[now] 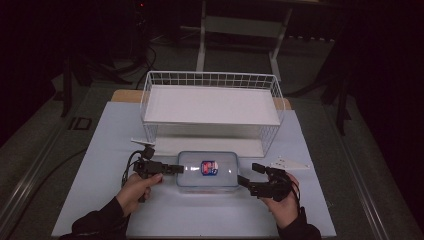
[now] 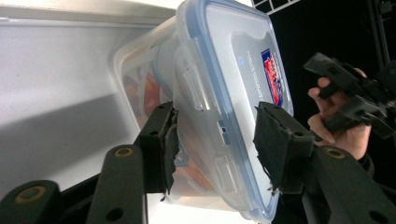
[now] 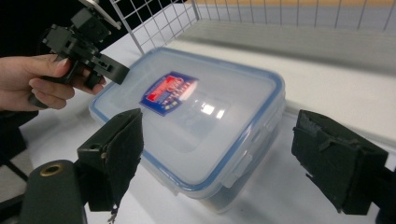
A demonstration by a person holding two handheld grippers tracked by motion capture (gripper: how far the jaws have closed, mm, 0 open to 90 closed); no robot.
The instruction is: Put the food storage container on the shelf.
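Note:
A clear plastic container (image 1: 207, 170) with a blue-rimmed lid and a red and blue label lies flat on the white table, just in front of the wire basket. My left gripper (image 1: 179, 169) is at its left end, turned on its side. In the left gripper view (image 2: 215, 140) one pad presses the container's (image 2: 233, 70) wall and the other sits on the lid's rim. My right gripper (image 1: 247, 175) is at the right end. Its jaws (image 3: 219, 149) stand wide on either side of the container's (image 3: 196, 116) corner, with a gap at each pad.
A white wire basket (image 1: 210, 80) with a flat white floor stands across the back of the table (image 1: 100, 150). The table's front edge is close below both hands. Dark floor and a metal frame lie beyond the basket.

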